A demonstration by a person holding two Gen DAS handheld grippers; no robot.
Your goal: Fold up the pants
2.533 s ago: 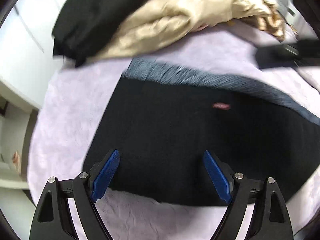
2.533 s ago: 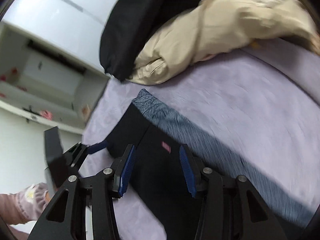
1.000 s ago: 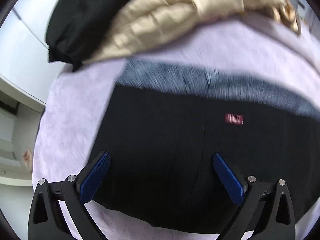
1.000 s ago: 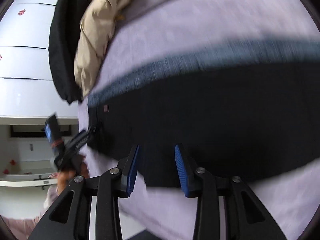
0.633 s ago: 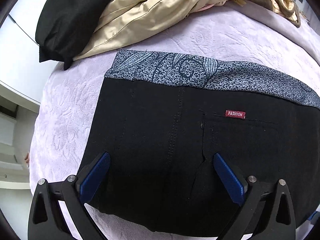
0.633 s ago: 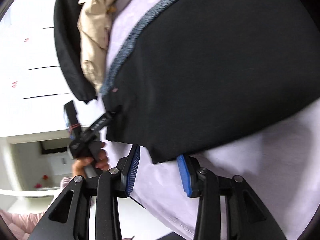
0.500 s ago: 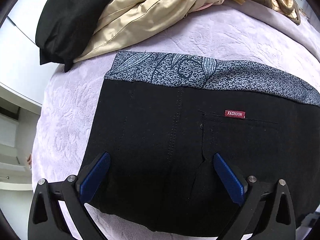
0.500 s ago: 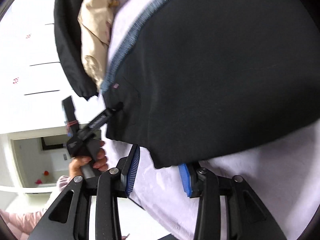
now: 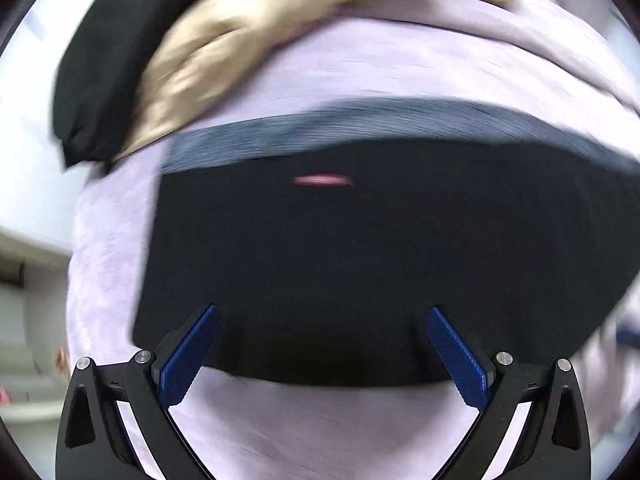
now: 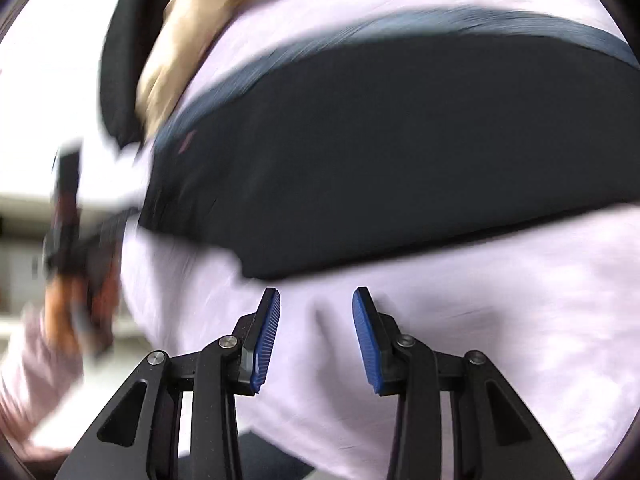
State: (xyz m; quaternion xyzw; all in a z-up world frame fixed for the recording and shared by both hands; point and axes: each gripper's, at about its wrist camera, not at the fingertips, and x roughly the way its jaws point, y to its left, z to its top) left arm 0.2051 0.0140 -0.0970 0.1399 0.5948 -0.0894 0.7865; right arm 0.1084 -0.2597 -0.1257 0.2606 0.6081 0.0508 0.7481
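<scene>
The black pants (image 9: 360, 248) lie flat on the lilac bed cover (image 9: 304, 420), with a grey patterned waistband (image 9: 360, 120) on the far side and a small red label (image 9: 320, 180). My left gripper (image 9: 322, 316) is open and empty, its blue pads over the near edge of the pants. In the right wrist view the pants (image 10: 400, 152) lie across the middle. My right gripper (image 10: 316, 300) is open and empty, just short of their near edge over the cover (image 10: 440, 340). The left gripper (image 10: 76, 232) shows blurred at the left there.
A beige garment (image 9: 224, 60) and a black garment (image 9: 104, 64) are piled at the far left of the bed, also in the right wrist view (image 10: 172, 48). White cabinets (image 9: 24, 92) stand beyond the bed's left edge. Both views are motion-blurred.
Both grippers have pulled back from the pants toward the near edge. The right gripper, earlier straddling the pants' edge, now sits clear of it. Both views have swung and blurred.
</scene>
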